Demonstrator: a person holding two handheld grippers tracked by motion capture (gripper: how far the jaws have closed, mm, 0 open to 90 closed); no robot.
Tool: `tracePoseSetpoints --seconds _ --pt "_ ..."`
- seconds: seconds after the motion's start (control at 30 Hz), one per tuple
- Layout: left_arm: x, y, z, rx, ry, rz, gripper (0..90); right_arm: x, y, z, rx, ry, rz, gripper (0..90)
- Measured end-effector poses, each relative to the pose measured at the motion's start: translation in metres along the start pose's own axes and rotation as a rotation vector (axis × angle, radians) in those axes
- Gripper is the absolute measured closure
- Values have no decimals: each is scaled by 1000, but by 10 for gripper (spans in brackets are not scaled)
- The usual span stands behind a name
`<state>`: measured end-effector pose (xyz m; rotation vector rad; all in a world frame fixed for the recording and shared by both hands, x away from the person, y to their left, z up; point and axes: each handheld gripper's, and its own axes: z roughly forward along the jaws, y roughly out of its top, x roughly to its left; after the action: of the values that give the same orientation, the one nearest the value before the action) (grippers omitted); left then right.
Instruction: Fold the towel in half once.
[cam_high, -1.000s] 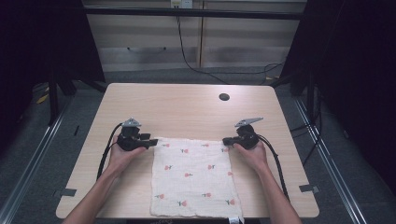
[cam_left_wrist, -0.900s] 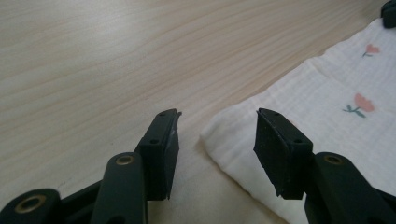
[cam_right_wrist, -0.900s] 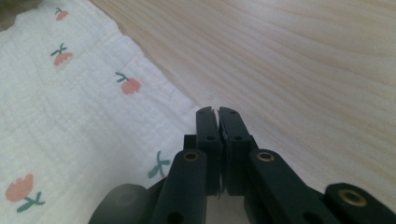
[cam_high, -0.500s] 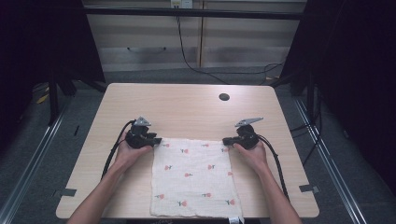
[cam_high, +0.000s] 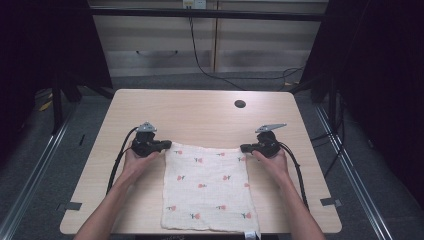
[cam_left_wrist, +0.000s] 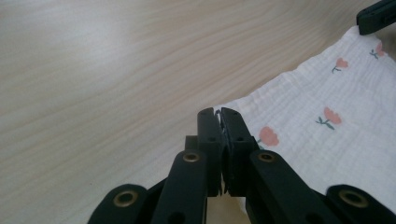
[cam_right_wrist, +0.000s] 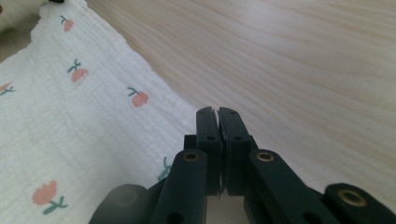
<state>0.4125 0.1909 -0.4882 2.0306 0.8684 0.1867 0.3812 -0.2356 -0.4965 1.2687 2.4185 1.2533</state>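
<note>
A white cloth (cam_high: 207, 187) printed with small pink flowers lies flat on the wooden table (cam_high: 200, 115), reaching its near edge. My left gripper (cam_high: 167, 145) sits at the cloth's far left corner. Its jaws have just been closing and now pinch that corner, as the left gripper view shows at the left gripper (cam_left_wrist: 219, 114) with the cloth (cam_left_wrist: 327, 140) spreading away to the right. My right gripper (cam_high: 244, 148) is shut on the far right corner; in the right gripper view the right gripper (cam_right_wrist: 218, 112) holds a thin edge of the cloth (cam_right_wrist: 70, 116).
A dark round hole (cam_high: 240, 104) sits in the table's far right part. A small tag (cam_high: 248, 234) hangs at the cloth's near right corner. Cables trail from both grippers toward the table's near edge. Dark curtains and a cabinet stand beyond the table.
The left gripper slid right to the cloth's far left corner and its jaws came together on it. The right gripper and the cloth stayed where they were.
</note>
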Motion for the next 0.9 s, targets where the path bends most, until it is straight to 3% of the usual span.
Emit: tracePoseSetpoints --seconds 0.13,0.47,0.63,0.83,0.9 --pt "0 8 -6 -45 -16 -20 880 0 6 -7 -19 -3 2 881" --pt "0 33 -19 -121 -18 -23 880 -2 30 -29 -92 -16 -13 881" --pt "-6 42 -27 -146 -29 7 880 0 37 -38 -128 -17 -26 881" --pt "-16 38 -43 -181 -58 39 880 6 34 -51 -149 -2 -56 882" --pt "-22 36 -49 -182 -59 71 880 10 32 -57 -152 1 -72 882"
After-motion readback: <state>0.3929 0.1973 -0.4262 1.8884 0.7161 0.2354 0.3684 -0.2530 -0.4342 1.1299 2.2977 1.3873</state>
